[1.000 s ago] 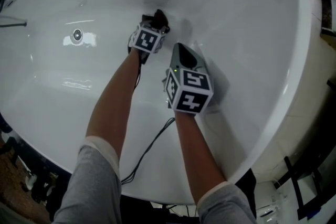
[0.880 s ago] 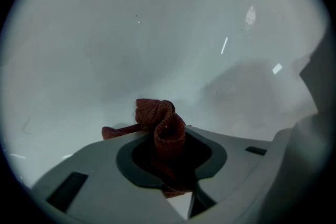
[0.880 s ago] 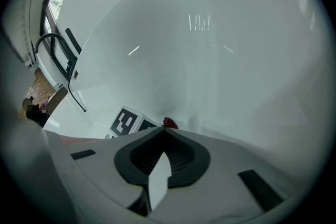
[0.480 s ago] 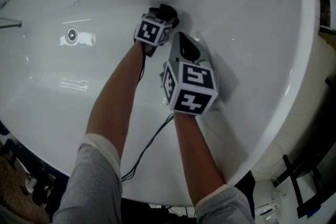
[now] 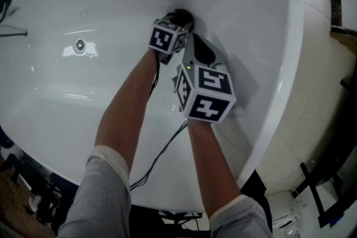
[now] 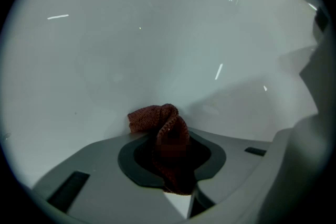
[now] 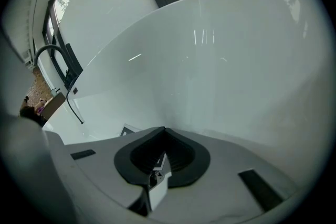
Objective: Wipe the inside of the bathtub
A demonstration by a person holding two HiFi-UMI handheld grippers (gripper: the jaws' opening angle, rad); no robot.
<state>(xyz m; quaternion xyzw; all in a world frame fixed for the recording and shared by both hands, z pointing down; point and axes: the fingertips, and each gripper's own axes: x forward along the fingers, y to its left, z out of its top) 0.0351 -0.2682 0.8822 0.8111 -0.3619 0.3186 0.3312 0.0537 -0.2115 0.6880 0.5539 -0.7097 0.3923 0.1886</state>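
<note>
The left tool (image 6: 170, 162) pinches a dark red knitted cloth (image 6: 155, 119) and presses it against the white bathtub's (image 5: 240, 3) curved inner wall. The right tool (image 7: 157, 165), jaws closed on nothing, hovers just beside it.

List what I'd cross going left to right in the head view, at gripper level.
Round metal fitting → left gripper, pinching the cloth → right gripper → bathtub rim.

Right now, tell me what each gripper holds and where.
Left gripper pinches the dark red cloth by a bunched fold; one end sticks out past the jaws. Right gripper: shut, empty.
</note>
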